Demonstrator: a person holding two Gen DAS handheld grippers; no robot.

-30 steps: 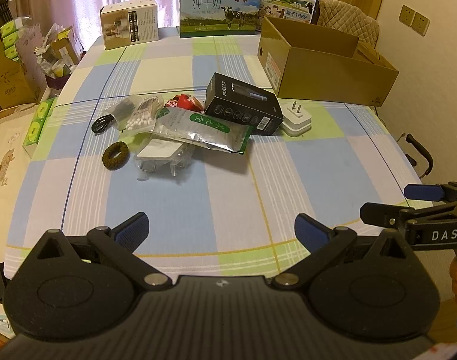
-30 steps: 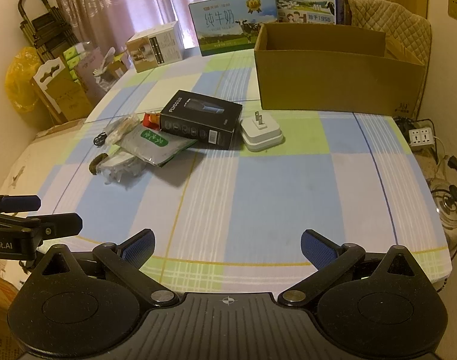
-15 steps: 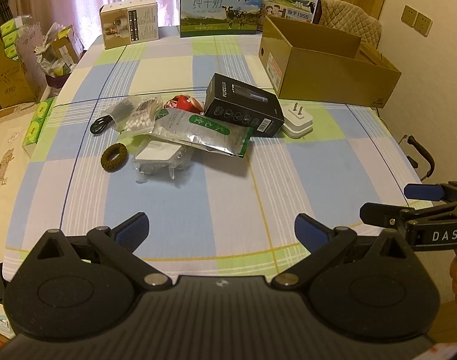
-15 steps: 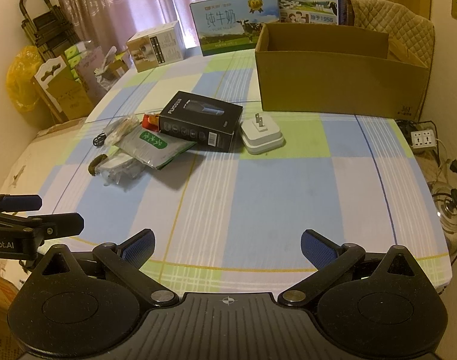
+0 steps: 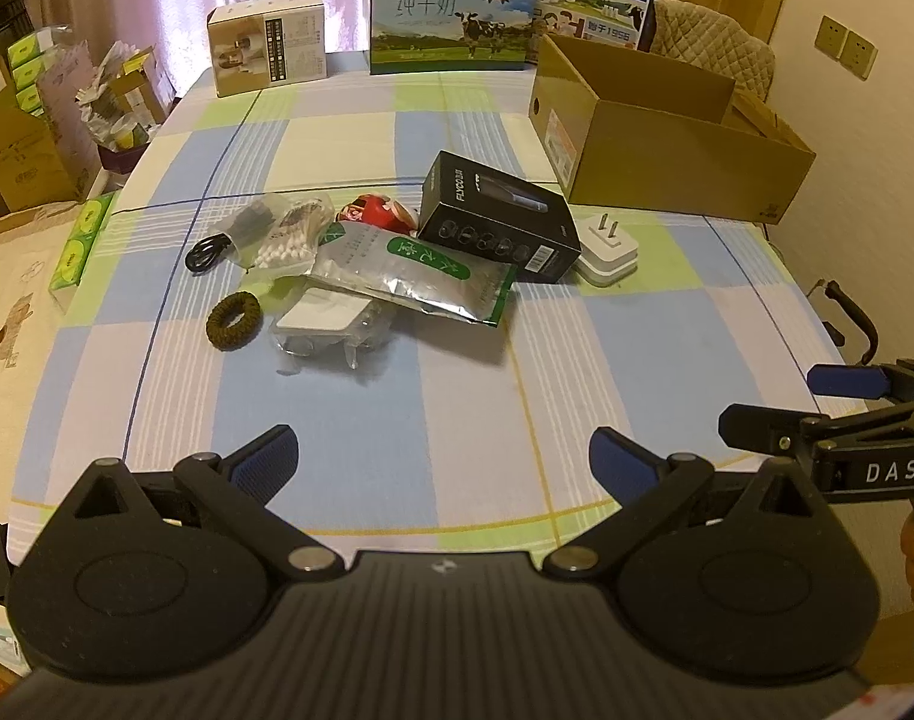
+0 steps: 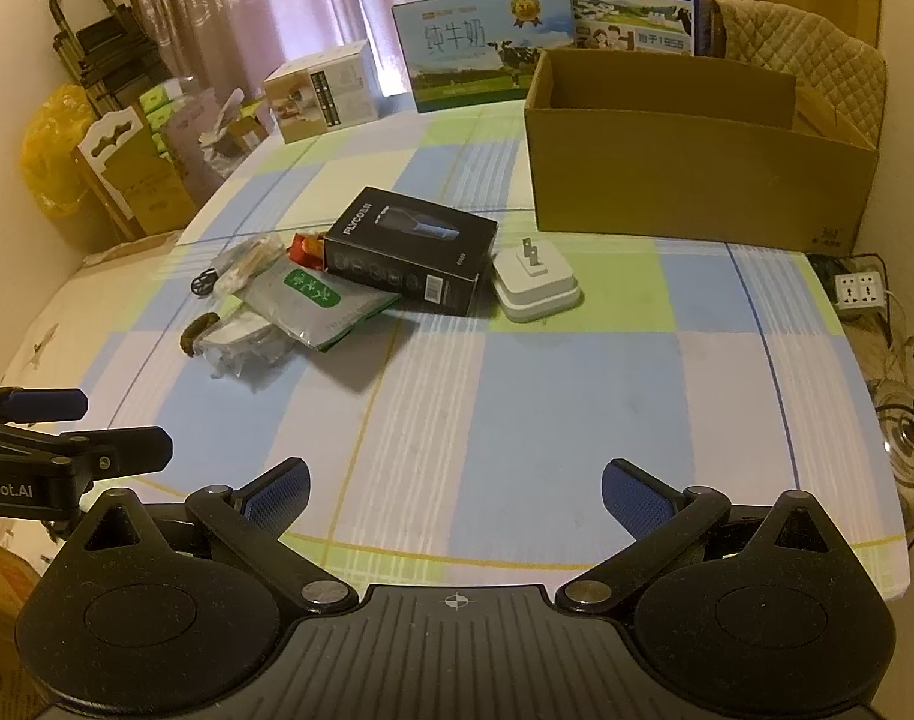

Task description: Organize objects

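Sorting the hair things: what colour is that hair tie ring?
Dark olive-brown hair tie, clearest in the left wrist view.

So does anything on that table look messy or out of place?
Yes, the small items sit in a jumbled pile: the black box lies askew, overlapping the silver pouch, which covers a clear packet. The cardboard box beside them looks empty as far as visible.
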